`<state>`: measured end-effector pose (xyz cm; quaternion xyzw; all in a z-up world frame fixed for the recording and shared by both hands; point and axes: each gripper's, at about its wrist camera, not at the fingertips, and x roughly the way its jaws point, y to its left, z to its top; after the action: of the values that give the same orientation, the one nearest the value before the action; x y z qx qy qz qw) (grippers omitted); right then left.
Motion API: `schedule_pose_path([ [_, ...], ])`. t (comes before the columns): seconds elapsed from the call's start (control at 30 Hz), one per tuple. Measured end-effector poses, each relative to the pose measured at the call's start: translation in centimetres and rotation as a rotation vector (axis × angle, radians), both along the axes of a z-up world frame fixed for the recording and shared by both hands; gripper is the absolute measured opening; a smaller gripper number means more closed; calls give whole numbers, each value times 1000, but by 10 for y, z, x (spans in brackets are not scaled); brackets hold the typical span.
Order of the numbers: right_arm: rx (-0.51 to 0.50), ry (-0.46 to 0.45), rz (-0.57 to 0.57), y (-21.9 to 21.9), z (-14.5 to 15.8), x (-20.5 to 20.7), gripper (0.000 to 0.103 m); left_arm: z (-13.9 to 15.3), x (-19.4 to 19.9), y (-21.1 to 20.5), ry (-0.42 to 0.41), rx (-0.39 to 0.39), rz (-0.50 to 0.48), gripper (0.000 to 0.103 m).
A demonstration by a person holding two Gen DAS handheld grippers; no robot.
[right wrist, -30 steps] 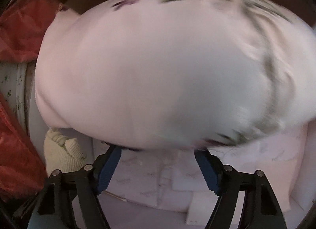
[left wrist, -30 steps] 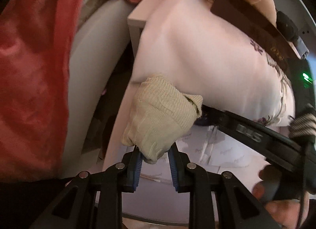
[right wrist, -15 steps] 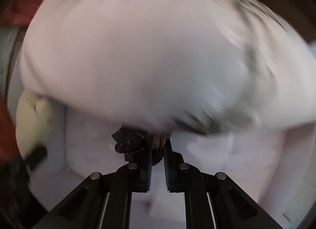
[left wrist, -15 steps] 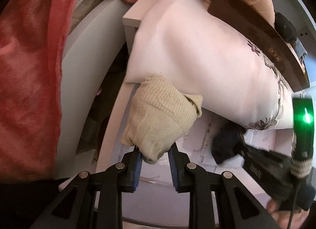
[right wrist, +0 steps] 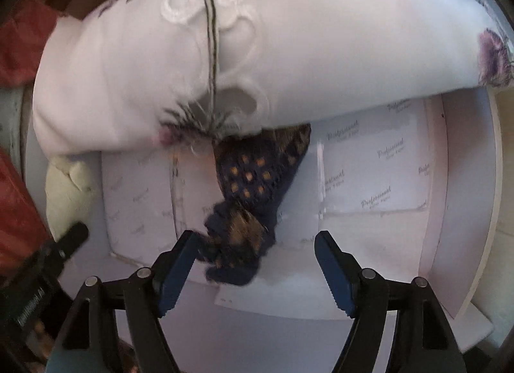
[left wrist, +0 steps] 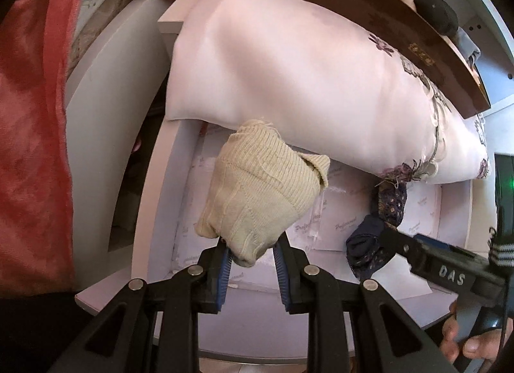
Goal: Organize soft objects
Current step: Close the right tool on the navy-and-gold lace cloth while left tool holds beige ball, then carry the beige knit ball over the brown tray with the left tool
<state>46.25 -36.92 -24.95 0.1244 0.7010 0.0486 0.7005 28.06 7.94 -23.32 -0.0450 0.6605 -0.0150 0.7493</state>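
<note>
A cream knit sock bundle [left wrist: 260, 193] hangs over the left side of a white drawer, with my left gripper [left wrist: 252, 260] shut on its lower end. My right gripper [right wrist: 257, 238] is opening. A dark navy sock with orange dots [right wrist: 257, 186] lies between its jaws on the drawer's paper lining. The right pad stands well clear of the sock, and the left pad is at its edge. The sock's far end is tucked under a big pale pink pillow [right wrist: 305, 35] that covers the back of the drawer. The pillow [left wrist: 305, 84] and the navy sock [left wrist: 385, 206] also show in the left wrist view.
The drawer [left wrist: 151, 212] is lined with printed white paper [right wrist: 369, 164]. A red-pink cloth [left wrist: 29, 116] hangs at the left. A brown board [left wrist: 401, 35] lies along the pillow's far side. A person's fingers [left wrist: 472, 344] hold the right gripper's handle.
Half a second ago the right gripper was shut on the navy sock. Now its jaws stand apart and the sock lies loose in the drawer. The left gripper keeps its hold.
</note>
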Motion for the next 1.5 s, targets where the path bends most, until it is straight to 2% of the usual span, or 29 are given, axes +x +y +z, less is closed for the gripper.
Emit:
schedule_pose_path([
  [0.1, -13, -10, -17, 14, -9, 36, 75, -6, 2, 2, 1, 2, -11, 24],
  [0.13, -34, -12, -9, 20, -13, 40, 68, 2, 3, 3, 1, 4, -13, 24],
  [0.17, -50, -15, -4, 22, -22, 48, 51, 2, 4, 3, 1, 4, -13, 24],
  [0.2, -53, -13, 5, 25, -27, 51, 40, -1, 3, 2, 0, 4, -12, 24],
  [0.27, -91, -1, 46, 33, -32, 50, 31, -4, 2, 0, -5, 11, -20, 24],
  [0.43, -208, 14, 177, 50, -43, 49, 30, 0, 1, -7, -39, 23, -44, 24],
  [0.6, -226, 25, 201, 54, -51, 53, 30, 18, -4, -13, -103, 26, -72, 24],
  [0.73, -252, 22, 232, 74, -61, 54, 32, 31, -12, -19, -165, 37, -100, 24],
  [0.87, -266, 29, 254, 79, -61, 24, 34, 44, -20, -21, -216, 37, -110, 24],
  [0.9, -266, 29, 254, 70, -47, 17, 34, 47, -21, -21, -228, 37, -111, 24],
  [0.93, -267, 28, 253, 70, -47, 16, 34, 50, -23, -21, -241, 36, -113, 24],
  [1.07, -278, 15, 264, 83, -66, 7, 34, 62, -28, -20, -288, 34, -122, 24],
  [1.4, -279, -7, 271, 92, -81, -6, 35, 86, -31, -22, -379, 38, -132, 24],
  [1.5, -283, -11, 280, 90, -74, -6, 35, 94, -33, -24, -410, 41, -138, 24],
])
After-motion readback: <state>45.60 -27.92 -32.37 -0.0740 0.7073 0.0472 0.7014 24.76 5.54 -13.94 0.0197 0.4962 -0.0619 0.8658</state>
